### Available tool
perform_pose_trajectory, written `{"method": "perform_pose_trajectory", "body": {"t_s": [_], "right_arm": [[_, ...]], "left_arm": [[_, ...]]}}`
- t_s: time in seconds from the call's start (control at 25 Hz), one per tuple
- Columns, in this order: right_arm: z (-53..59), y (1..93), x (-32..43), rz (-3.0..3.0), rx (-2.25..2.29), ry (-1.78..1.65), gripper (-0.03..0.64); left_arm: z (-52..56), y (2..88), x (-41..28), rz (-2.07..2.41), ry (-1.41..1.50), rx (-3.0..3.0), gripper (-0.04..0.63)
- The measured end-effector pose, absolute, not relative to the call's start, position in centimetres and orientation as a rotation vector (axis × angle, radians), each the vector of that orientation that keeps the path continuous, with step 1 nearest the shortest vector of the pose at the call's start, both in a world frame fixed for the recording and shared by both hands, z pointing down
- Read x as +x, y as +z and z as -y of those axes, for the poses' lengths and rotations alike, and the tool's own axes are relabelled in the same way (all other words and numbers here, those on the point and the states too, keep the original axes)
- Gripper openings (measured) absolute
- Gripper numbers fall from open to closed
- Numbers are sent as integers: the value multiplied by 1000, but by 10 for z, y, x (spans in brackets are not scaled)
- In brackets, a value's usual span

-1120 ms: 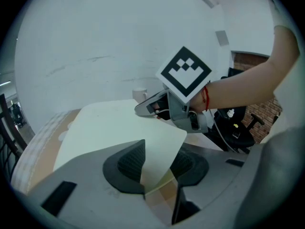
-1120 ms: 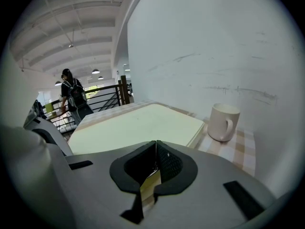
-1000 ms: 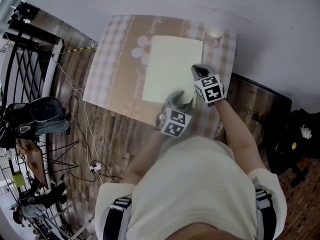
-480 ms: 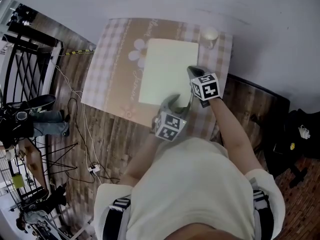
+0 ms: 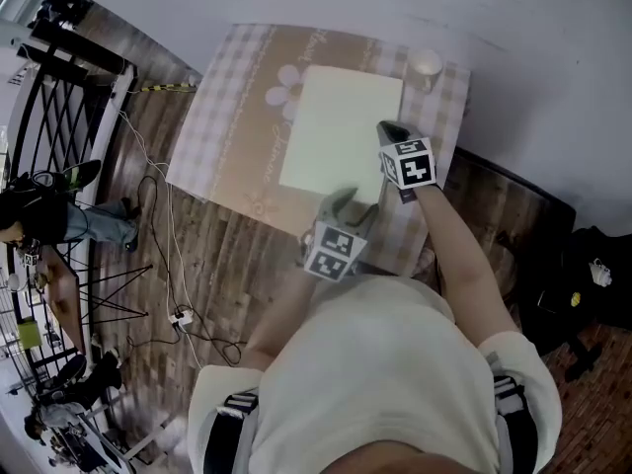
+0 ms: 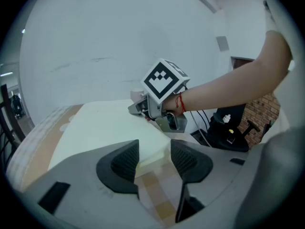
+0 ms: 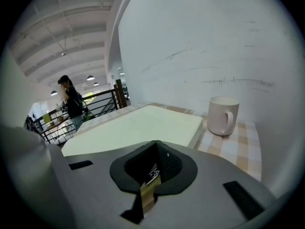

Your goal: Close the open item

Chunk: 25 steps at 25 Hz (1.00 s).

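A pale yellow-green book (image 5: 336, 131) lies flat and closed on the checked tablecloth (image 5: 232, 117). My left gripper (image 5: 346, 205) is at the book's near right corner. Its jaws are opening, and in the left gripper view (image 6: 155, 162) that corner of the book (image 6: 109, 128) shows between the pads with no pad pressing on it. My right gripper (image 5: 387, 128) is shut, its tips at the book's right edge, on or just above the cover. It also appears ahead of the left one (image 6: 137, 108). In the right gripper view the shut gripper (image 7: 155, 168) faces across the book (image 7: 143, 125).
A white mug (image 5: 426, 65) (image 7: 223, 114) stands at the table's far right corner, close to the wall. A black railing (image 5: 59, 117) and cables on the wooden floor (image 5: 163, 255) lie left of the table. A person (image 7: 71, 104) stands far off by the railing.
The left gripper has drawn back a little toward the person from the book's near corner. The right gripper has stayed at the book's right edge.
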State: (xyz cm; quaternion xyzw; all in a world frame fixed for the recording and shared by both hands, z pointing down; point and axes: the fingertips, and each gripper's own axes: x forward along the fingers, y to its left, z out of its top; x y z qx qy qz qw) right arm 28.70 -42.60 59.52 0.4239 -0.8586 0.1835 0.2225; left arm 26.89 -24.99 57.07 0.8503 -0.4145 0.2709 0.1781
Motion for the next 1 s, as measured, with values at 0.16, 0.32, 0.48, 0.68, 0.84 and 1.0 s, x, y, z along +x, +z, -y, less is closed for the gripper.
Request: {"method": "perform_pose_trajectory", "body": {"t_s": [0.16, 0.32, 0.48, 0.68, 0.84, 1.0], "right_arm": [[424, 594, 287, 2362, 1200, 492, 0], [415, 589, 290, 2335, 1221, 473, 0], [383, 588, 287, 2337, 1170, 434, 0], [337, 579, 282, 2331, 1235, 429, 0], [292, 565, 269, 2352, 1305, 459, 0], [246, 549, 247, 2386, 1344, 462, 0]], "left_arm": [[239, 561, 256, 1211, 614, 2331, 138], [235, 556, 236, 1250, 548, 2311, 121], [227, 550, 215, 1276, 523, 2316, 107], [207, 533, 194, 1256, 471, 2335, 98], [183, 523, 175, 1231, 461, 2374, 92], [157, 520, 149, 1233, 441, 2376, 79]]}}
